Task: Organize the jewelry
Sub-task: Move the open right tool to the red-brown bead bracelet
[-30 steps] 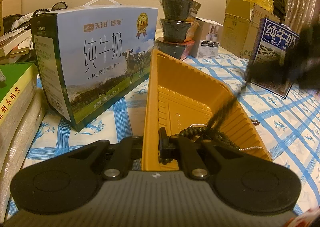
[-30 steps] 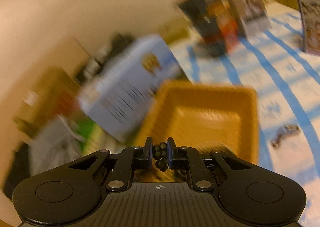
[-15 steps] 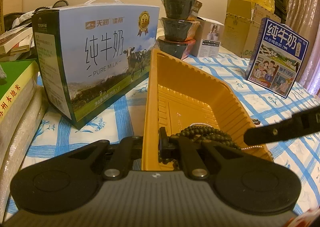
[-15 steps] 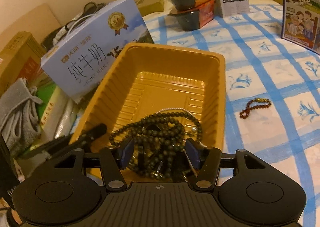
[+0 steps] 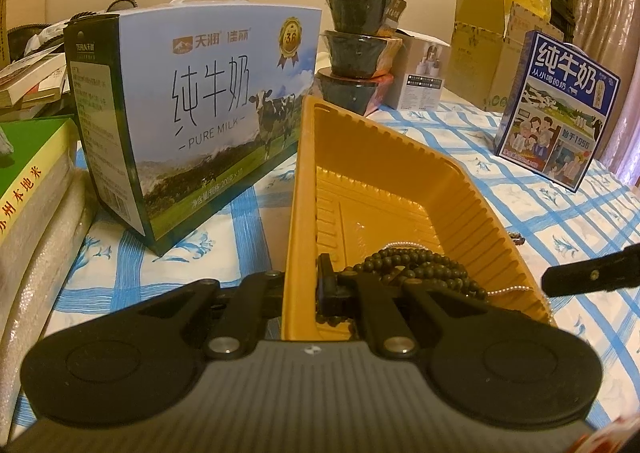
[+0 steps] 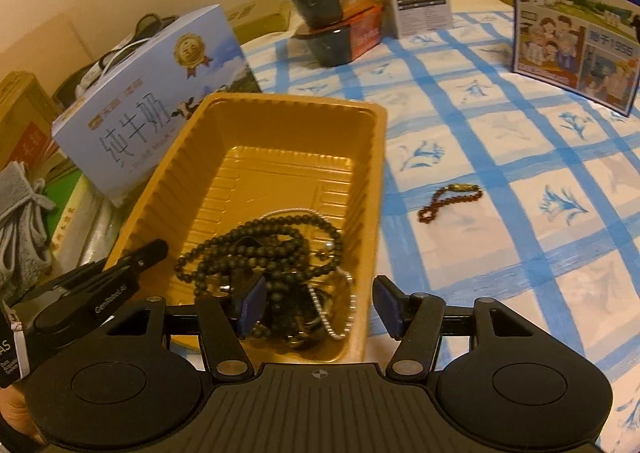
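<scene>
A yellow plastic tray (image 5: pixel 400 181) sits on the blue-checked cloth. My left gripper (image 5: pixel 304 285) is shut on the tray's near left wall. Inside the tray's near end lies a heap of dark bead strands (image 6: pixel 260 249) with a thin silver chain (image 6: pixel 340 317) across it. My right gripper (image 6: pixel 320 307) stands open just above that heap, nothing pressed between its blue pads (image 6: pixel 252 303). One of its fingers (image 5: pixel 592 273) shows at the right edge of the left wrist view. A small red-brown bracelet (image 6: pixel 448 199) lies on the cloth to the right of the tray.
A large pale-blue milk box (image 5: pixel 192 113) stands left of the tray, stacked books (image 5: pixel 28 189) beyond it. Three stacked dark bowls (image 5: pixel 356 53) and a white box (image 5: pixel 424 77) stand behind. A blue milk carton (image 6: pixel 576 21) stands at the right, cardboard boxes (image 5: pixel 480 45) farther back.
The right gripper, shut on dark beads a second ago, has opened and dropped them into the tray, sinking toward it. The left gripper keeps its hold on the tray wall.
</scene>
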{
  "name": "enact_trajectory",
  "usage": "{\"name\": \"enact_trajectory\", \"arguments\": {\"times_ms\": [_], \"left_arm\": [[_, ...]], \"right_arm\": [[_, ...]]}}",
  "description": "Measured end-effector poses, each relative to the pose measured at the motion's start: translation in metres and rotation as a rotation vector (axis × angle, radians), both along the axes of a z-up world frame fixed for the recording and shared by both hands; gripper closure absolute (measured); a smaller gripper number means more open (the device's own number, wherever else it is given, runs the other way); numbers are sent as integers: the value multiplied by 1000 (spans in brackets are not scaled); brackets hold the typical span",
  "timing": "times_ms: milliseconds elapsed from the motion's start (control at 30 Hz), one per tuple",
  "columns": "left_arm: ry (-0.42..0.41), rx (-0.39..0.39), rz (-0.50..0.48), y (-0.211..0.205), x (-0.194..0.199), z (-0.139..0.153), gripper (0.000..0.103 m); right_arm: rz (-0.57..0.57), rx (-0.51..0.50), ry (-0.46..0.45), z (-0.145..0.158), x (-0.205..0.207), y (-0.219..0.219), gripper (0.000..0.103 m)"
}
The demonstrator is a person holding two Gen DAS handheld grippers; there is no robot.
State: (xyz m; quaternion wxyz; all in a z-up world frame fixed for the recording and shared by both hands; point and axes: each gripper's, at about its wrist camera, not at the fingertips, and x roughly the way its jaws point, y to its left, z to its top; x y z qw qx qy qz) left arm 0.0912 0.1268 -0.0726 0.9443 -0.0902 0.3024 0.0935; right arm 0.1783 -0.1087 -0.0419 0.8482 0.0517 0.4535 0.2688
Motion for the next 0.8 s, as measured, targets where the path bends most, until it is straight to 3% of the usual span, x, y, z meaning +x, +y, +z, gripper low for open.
{"name": "enact_trajectory", "arguments": {"times_ms": [300, 633, 800], "left_arm": [[17, 7, 0, 2, 2, -2, 97], [35, 18, 3, 4, 7, -4, 97], [35, 23, -2, 5, 10, -3, 96]], "right_arm": [[-56, -37, -25, -6, 14, -25, 44], [-87, -105, -60, -38, 44, -45, 45], [-65, -90, -75, -56, 60, -38, 68]]}}
